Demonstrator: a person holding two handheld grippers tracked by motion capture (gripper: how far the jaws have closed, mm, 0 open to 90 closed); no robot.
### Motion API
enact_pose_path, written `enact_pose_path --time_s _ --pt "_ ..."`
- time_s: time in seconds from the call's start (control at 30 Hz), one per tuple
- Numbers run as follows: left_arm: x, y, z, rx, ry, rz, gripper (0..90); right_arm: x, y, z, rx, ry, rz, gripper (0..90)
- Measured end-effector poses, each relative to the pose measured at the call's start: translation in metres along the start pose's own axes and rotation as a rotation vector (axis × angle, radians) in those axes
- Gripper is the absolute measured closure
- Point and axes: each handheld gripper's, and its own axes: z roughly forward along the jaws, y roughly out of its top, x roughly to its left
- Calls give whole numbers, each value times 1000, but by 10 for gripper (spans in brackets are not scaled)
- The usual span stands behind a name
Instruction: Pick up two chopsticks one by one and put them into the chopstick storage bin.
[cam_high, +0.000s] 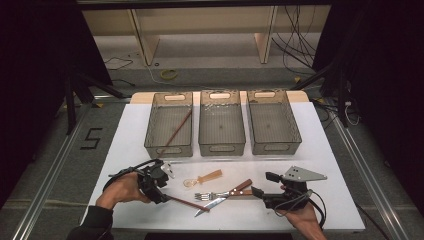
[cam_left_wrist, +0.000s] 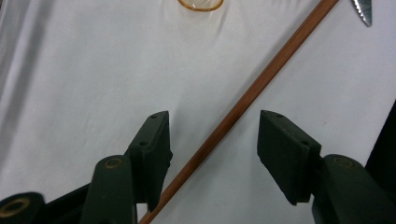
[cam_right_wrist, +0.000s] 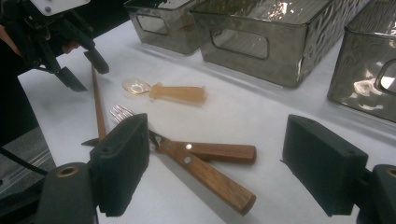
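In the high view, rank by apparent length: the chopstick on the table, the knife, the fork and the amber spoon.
1. Knife
2. Fork, which looks about as long as the knife, so that order is unsure
3. Chopstick, partly hidden by the left gripper
4. Amber spoon

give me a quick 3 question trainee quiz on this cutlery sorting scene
1. True or false: the left gripper has its pads pressed on the chopstick.
2. Which bin already holds a chopstick? A the left bin B the middle bin C the right bin
3. Name the translucent orange item beside the fork and knife.

Key
1. False: the chopstick lies between open jaws, untouched.
2. A
3. The plastic spoon
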Motion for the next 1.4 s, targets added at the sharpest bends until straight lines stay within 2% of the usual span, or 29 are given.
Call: enact_pose_path --time_s 0.17,0.23,0.47,0.57,0.67,0.7,0.73,1.0,1.4 --pt "0 0 3 18 -8 12 480 0 0 0 0 0 1 238" --pt "-1 1 4 11 -5 11 492 0 0 0 1 1 -2 238" --pt "-1 2 9 48 -11 35 532 0 0 0 2 2 0 238" --pt "-2 2 10 53 -12 23 557 0 0 0 2 2 -1 238" --pt "-3 3 10 76 -7 35 593 0 0 0 2 2 1 238" --pt "-4 3 11 72 -6 28 601 0 0 0 3 2 2 238" --pt "-4 4 10 87 -5 44 615 0 0 0 3 2 1 238" --pt "-10 4 10 109 3 98 718 0 0 0 3 2 3 238" --pt "-16 2 9 109 -34 206 814 0 0 1 6 3 2 238"
